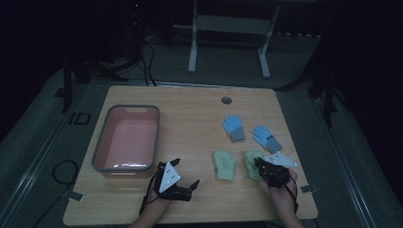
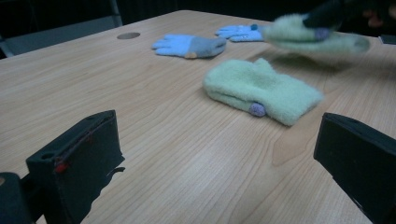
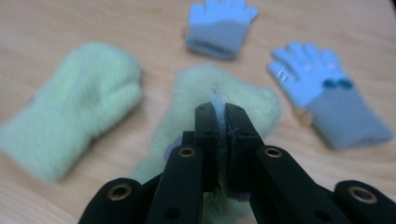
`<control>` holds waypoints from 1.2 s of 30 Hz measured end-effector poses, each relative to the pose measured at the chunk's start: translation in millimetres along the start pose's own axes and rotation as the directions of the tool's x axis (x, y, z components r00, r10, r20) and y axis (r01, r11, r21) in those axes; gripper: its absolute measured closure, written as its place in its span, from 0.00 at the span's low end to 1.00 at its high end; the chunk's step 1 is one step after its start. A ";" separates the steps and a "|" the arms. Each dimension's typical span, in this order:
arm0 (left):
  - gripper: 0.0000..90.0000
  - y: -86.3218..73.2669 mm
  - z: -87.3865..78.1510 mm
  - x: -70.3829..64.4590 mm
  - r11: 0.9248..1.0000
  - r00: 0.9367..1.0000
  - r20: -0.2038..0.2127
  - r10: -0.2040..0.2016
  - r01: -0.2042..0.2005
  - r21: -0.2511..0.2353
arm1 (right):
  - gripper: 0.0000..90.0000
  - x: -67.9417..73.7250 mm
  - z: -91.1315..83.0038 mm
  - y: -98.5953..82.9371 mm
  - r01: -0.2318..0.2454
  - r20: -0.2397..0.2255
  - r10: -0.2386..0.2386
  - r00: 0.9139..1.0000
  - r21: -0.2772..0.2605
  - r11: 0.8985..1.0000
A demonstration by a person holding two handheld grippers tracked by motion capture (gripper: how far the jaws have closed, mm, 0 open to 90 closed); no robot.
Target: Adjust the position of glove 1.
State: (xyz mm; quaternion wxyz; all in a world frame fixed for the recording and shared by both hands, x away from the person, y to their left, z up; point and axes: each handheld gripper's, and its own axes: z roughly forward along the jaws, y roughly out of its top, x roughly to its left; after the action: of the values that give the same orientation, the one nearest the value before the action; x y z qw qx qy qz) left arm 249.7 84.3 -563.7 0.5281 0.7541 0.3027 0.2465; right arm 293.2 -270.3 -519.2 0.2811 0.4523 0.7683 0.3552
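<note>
Pink tub [image 1: 126, 138]; blue gloves [image 1: 234, 128] (apart)

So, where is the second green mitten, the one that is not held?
In the high view the free green mitten lies flat on the table's right half, left of the mitten pinched by the right claw.

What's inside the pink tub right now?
The pink tub looks empty: its pale floor shows bare in the high view. The strip just inside its near wall is hidden by the rim and a glare, so I can't rule out something small there.
</note>
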 end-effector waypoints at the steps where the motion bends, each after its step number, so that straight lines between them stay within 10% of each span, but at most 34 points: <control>1: 0.01 0.0 0.0 -0.1 1.000 1.000 -0.001 0.001 -0.001 0.001 | 0.95 -0.2 -2.7 4.6 -0.008 0.003 0.008 1.000 -0.012 1.000; 21: 0.01 0.0 0.1 -0.1 1.000 1.000 -0.001 0.002 -0.002 -0.001 | 0.95 46.6 -14.6 62.0 -0.072 -0.017 0.070 0.997 -0.100 0.992; 36: 0.01 0.0 0.0 0.1 1.000 1.000 0.004 0.000 0.000 -0.001 | 0.95 84.6 12.4 46.4 -0.055 -0.081 0.054 0.995 -0.017 0.998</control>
State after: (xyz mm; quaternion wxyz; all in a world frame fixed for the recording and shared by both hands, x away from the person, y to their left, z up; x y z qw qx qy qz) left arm 249.7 84.4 -563.7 0.5292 0.7543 0.3015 0.2452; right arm 289.0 -175.3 -498.8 0.2445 0.4558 0.7629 0.3879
